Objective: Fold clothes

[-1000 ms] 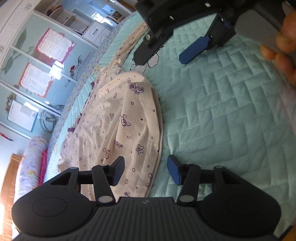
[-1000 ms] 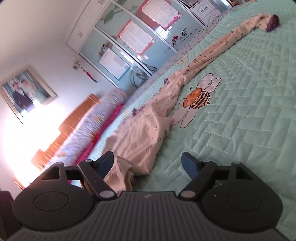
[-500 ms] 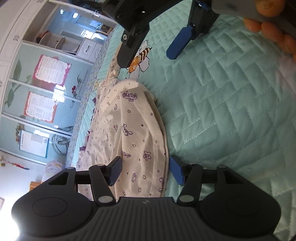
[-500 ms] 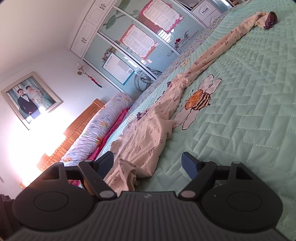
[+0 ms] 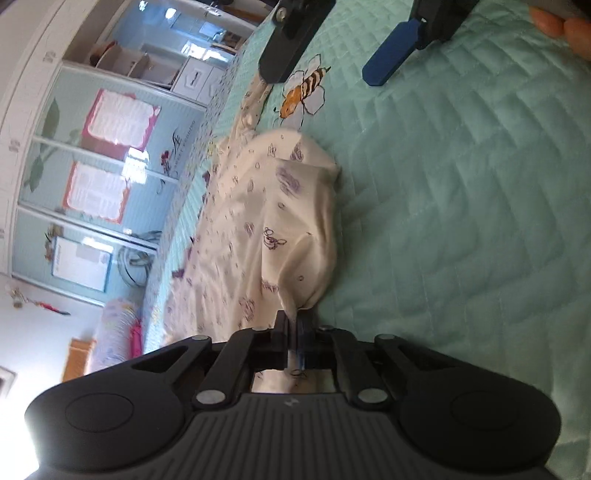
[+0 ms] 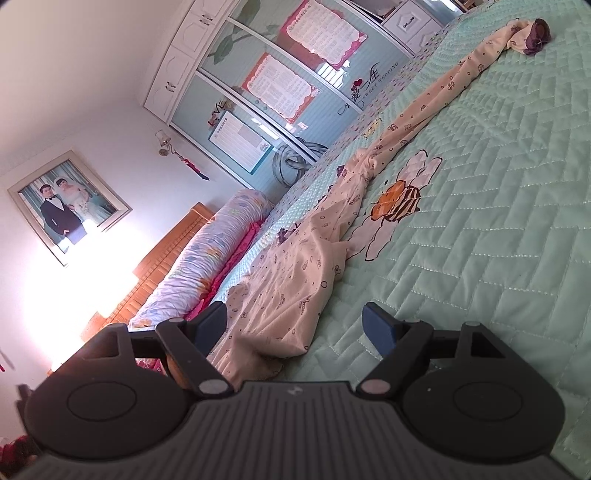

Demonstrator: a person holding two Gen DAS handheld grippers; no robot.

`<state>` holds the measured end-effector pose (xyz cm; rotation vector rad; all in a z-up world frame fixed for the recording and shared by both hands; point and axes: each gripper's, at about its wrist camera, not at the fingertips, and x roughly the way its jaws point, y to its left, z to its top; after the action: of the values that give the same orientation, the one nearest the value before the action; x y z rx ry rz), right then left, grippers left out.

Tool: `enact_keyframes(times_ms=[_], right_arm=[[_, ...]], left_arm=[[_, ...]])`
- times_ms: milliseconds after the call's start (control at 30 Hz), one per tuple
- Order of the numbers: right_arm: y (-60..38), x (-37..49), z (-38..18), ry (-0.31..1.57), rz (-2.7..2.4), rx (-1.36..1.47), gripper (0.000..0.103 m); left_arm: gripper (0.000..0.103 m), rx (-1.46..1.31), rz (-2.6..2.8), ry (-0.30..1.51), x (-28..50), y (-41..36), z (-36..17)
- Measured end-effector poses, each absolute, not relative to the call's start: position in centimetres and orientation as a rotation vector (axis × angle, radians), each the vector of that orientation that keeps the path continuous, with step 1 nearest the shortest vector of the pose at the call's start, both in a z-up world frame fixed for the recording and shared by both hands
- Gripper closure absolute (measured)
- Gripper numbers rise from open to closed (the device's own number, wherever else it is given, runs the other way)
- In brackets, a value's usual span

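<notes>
The left gripper, its jaws having just closed, pinches the edge of a cream printed garment lying on a mint quilted bedspread, while the right gripper hangs with jaws apart over the cloth's near end, pads clear of it. Only the right wrist view shows the garment's long leg trailing to a purple cuff; the left view blurs the print and crops the right gripper at the frame's top.
</notes>
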<state>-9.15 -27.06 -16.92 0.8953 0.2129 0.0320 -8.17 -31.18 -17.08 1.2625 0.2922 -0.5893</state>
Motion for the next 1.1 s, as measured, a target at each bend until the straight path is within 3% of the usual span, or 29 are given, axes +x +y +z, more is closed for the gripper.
enact_keyframes(times_ms=[233,600,967,1100], right_arm=[[-27.1,-9.2,-17.0,0.206,0.036,0.901,0.022],[-27.6,-9.4,-17.2,0.181,0.051,0.933,0.022],[-27.7,-9.5,-17.2,0.183,0.052,0.931,0.022],[-27.7,-9.5,-17.1,0.185,0.051,0.93,0.022]], left_arm=[[0.1,0.951,-0.606,0.376,-6.8,-29.9,-12.8],[0.1,0.138,-0.664,0.667,-2.5,-22.8,-1.9],[0.1,-0.024,-0.477,0.772,1.8,-19.4,-2.1],[0.1,0.032,-0.314,0.862,5.0,-18.4,-4.7]])
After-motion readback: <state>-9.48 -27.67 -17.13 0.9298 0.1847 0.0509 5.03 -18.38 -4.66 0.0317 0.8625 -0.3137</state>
